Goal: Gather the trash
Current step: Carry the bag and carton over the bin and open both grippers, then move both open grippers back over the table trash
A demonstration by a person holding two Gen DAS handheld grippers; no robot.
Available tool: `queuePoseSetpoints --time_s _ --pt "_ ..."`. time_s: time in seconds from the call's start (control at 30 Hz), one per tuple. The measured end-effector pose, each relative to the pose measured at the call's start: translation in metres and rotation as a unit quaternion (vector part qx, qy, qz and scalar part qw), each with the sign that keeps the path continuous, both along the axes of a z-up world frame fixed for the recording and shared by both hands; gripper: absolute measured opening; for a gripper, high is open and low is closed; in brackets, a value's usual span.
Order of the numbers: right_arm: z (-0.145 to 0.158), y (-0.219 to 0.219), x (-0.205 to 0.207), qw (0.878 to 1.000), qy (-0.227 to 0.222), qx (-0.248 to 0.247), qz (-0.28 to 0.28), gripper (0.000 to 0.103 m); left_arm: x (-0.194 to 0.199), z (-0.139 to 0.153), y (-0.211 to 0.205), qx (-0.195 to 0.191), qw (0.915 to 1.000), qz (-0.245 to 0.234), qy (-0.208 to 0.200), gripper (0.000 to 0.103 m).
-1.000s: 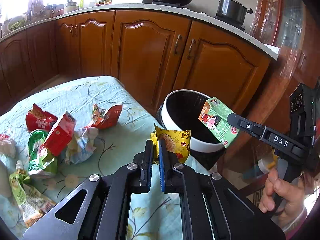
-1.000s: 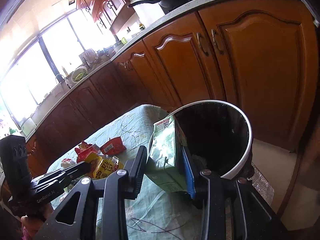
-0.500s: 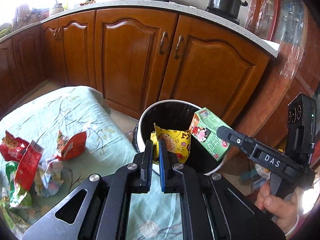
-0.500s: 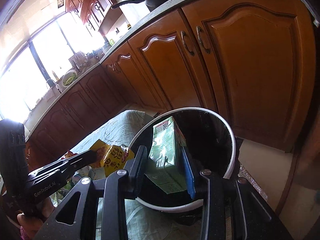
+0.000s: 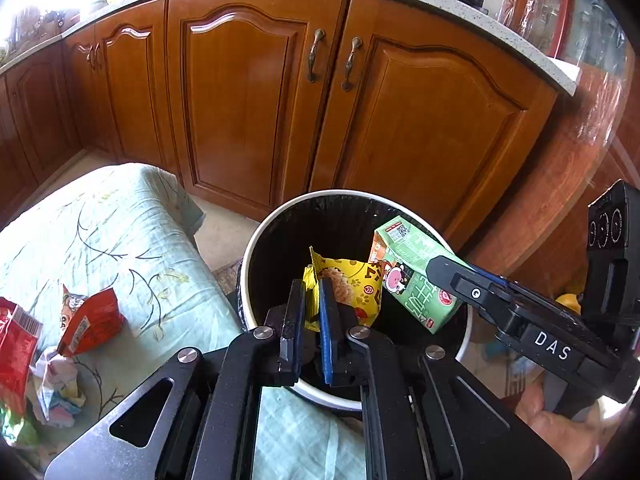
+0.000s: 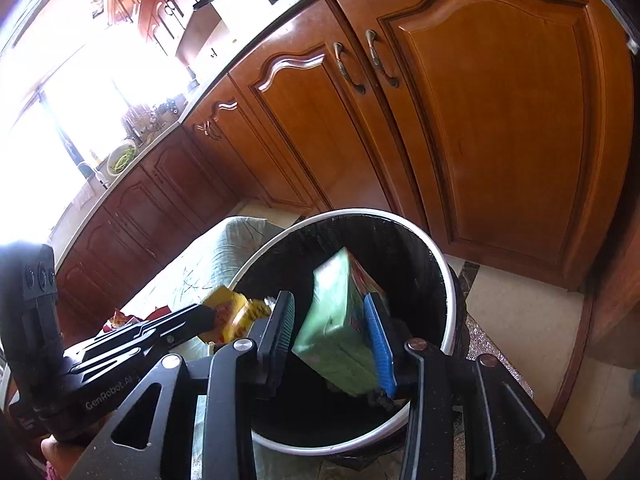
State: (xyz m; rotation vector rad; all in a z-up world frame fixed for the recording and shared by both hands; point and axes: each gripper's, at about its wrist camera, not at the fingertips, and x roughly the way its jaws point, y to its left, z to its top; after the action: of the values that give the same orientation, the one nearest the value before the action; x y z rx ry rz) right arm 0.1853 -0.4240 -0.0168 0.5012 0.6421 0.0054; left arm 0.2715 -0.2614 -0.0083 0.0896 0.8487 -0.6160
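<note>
Wooden cabinets (image 5: 248, 92) back a bin (image 5: 256, 240) beside a cloth-covered table (image 5: 120, 232) strewn with wrappers (image 5: 90, 316). Left gripper (image 5: 310, 308) pinches a yellow packet (image 5: 352, 284) over the bin; right gripper (image 6: 332, 332), angled down, clamps a green carton (image 6: 340, 320) above it.

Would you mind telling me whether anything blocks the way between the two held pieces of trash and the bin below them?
Nothing visible does. The yellow snack wrapper in the left gripper and the green carton in the right gripper both hang over the open mouth of the bin, which has no lid.
</note>
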Motion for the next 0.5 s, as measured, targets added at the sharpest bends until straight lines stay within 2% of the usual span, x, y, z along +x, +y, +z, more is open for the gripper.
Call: queuePoseSetpoints --time_s 0.07,0.1,0.17,0.23,0.37,0.5 --pt "0.000 -0.001 -0.003 1.000 -0.005 0.006 -0.006 0.063 0.000 -0.002 -0.001 0.000 1.0000 -0.003 0.004 0.011" --pt "0.001 -0.001 -0.005 1.000 -0.009 0.008 -0.007 0.065 0.000 -0.001 -0.002 0.001 1.0000 -0.001 0.003 0.014" --pt "0.002 0.001 -0.010 1.000 -0.017 0.012 -0.008 0.071 -0.002 0.000 -0.001 -0.001 1.0000 0.001 -0.002 0.037" --pt "0.002 0.002 -0.017 1.000 -0.024 0.016 -0.010 0.077 -0.005 0.001 0.004 -0.006 0.9999 0.007 -0.005 0.050" --pt "0.007 0.011 -0.031 0.999 -0.037 0.019 -0.009 0.089 -0.012 0.004 0.017 -0.020 0.9997 0.014 -0.003 0.054" --pt "0.009 0.025 -0.042 0.999 -0.046 0.026 -0.003 0.094 -0.025 0.006 0.040 -0.032 0.9990 0.031 -0.007 0.062"
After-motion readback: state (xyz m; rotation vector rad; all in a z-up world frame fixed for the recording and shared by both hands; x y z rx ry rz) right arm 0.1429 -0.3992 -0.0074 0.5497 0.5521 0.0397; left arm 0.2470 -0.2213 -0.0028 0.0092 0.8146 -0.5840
